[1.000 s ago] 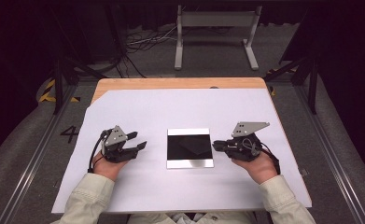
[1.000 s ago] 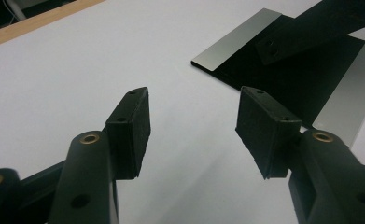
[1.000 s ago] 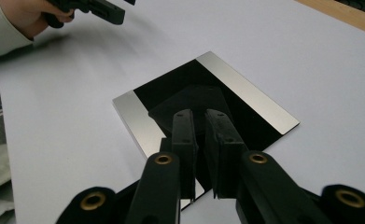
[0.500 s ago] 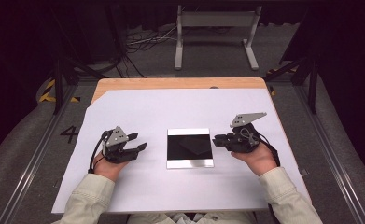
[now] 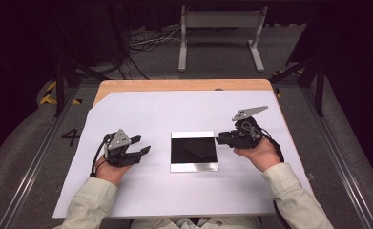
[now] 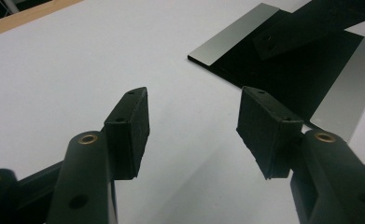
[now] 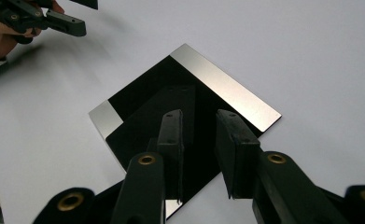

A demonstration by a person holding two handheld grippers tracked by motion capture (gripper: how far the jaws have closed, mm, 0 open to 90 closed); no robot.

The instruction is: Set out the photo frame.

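Here we are hovering the right gripper (image 5: 221, 139), jaws narrowly parted and empty, at the mirror's (image 5: 194, 151) right edge, mid-table; left gripper (image 5: 143, 146) wide, empty. Approach low, square.

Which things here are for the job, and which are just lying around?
For the job:
- flat square black mirror plate with silver edges
- left claw, open
- right claw, slightly open over the plate

Lying around:
- grey metal stand
- black floor cables

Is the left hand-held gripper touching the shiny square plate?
Apart. The high view shows bare white table between the left hand-held gripper and the plate.
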